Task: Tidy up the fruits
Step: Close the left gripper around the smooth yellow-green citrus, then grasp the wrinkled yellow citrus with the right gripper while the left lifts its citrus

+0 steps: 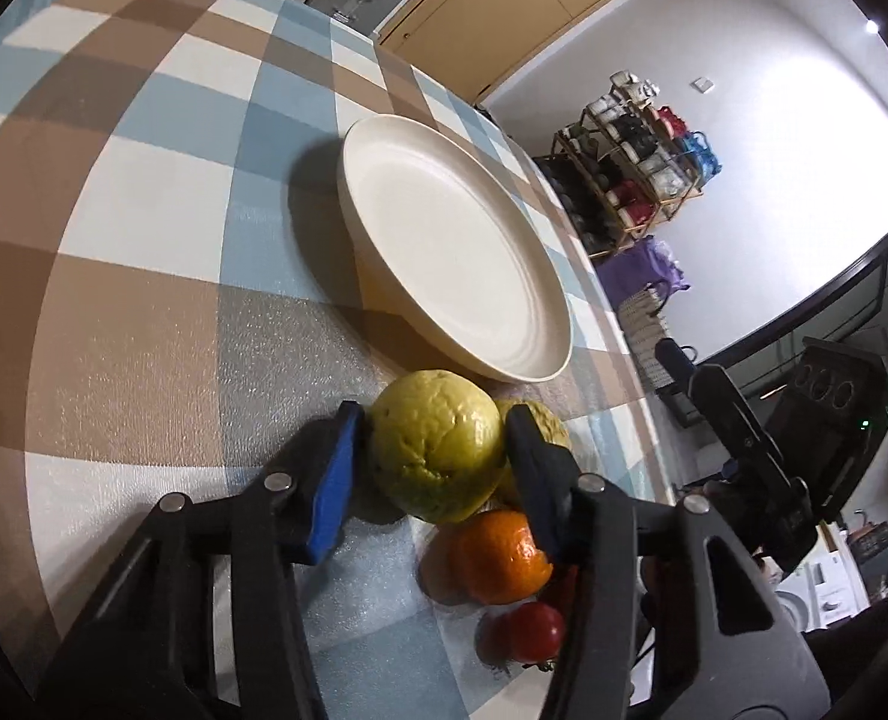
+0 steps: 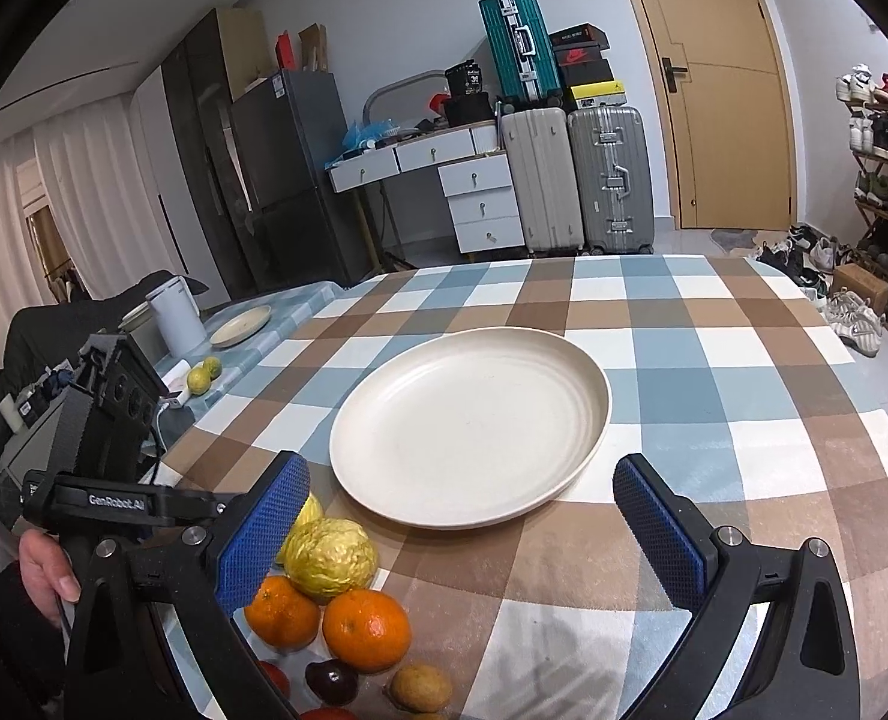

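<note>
The left gripper (image 1: 435, 444) has its blue, foam-like pads on both sides of a large yellow-green citrus fruit (image 1: 438, 447) with a bumpy, pitted skin; the pads seem to touch the peel, so the fruit is pinched between them. It sits on the table, close to the near edge of the plate (image 2: 600, 372).

The plate is round, cream-coloured and matte, with a shallow raised rim, and it holds nothing. It lies on a checked tablecloth (image 2: 714, 372) of blue, brown and white squares with a fine embossed grain.

Beside the pinched fruit there is a second lumpy yellow fruit (image 2: 330, 558). Nearer to the camera lie two smooth, glossy mandarins (image 2: 367, 630), a small red tomato-like fruit (image 1: 537, 630), a dark round fruit (image 2: 331, 681) and a small brownish one (image 2: 420, 687), all together in one group.

The right gripper (image 2: 462, 540) is spread wide above the cloth, with its knurled blue pads (image 2: 663, 534) well apart and nothing between them. A hand (image 2: 45, 570) holds the left tool's handle.
</note>
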